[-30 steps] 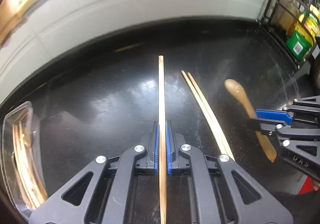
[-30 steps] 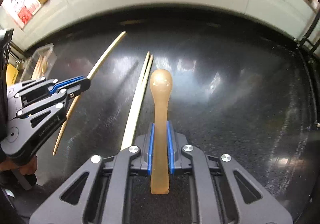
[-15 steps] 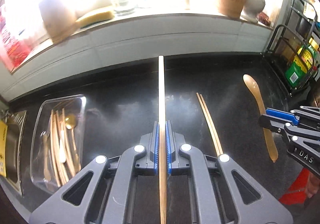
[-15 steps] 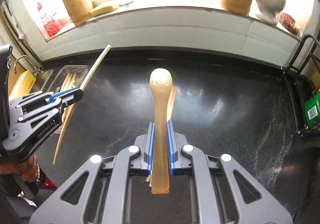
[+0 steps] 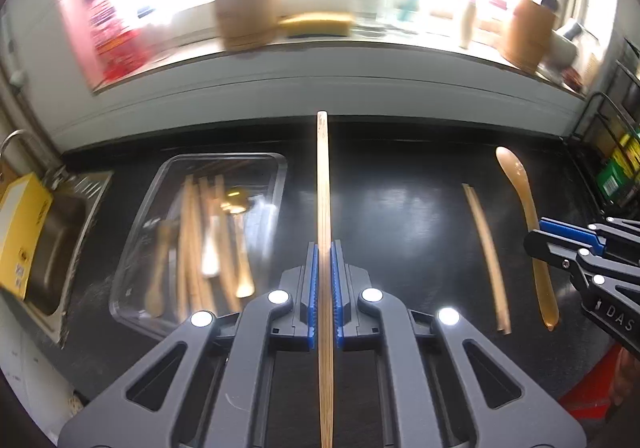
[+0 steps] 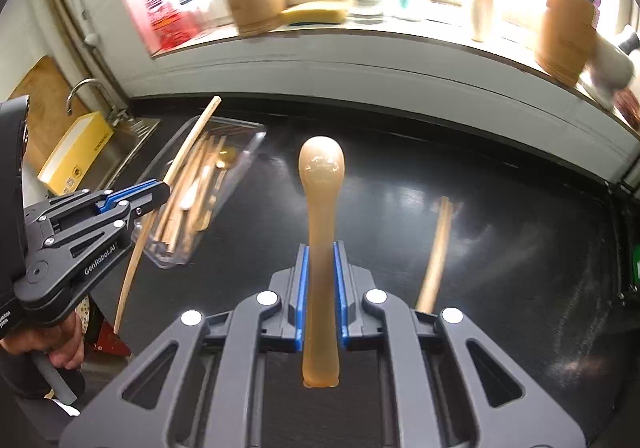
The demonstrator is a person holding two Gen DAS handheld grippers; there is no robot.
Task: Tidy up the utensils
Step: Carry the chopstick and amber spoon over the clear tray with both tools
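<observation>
1. L gripper [image 5: 324, 280]: jaws closed tight on one chopstick [image 5: 323, 184], clamped about mid-length. Stick runs straight out past the blue pads, tip toward the backsplash; lifted clear of the counter [image 5: 400, 216].
2. R gripper [image 6: 320, 288]: jaws nearly closed, pinching the spoon [image 6: 320, 208] by its handle. Bowl end forward, handle butt sticking out behind the pads. Amber, translucent. Off the counter.
3. Tray [image 5: 276, 184]: clear plastic, rectangular, on counter at left, just beside the sink [image 5: 60, 232]. Holds several chopsticks and spoons lying lengthwise; exact count unclear, blurred.
4. Chopstick pair [image 5: 486, 248]: loose on the counter, side by side and touching, between the two grippers in L view; in R view lies to the right of the held spoon.
5. Box [image 6: 76, 152]: yellow, resting across the sink edge.
6. Hand [image 6: 52, 344]: grips L gripper's handle, lower left of R view.
7. Sill [image 5: 320, 52]: wooden canisters, yellow sponge, bottles; overexposed, blurred.
8. Wire rack [image 5: 612, 152]: far right, green pkg inside.
</observation>
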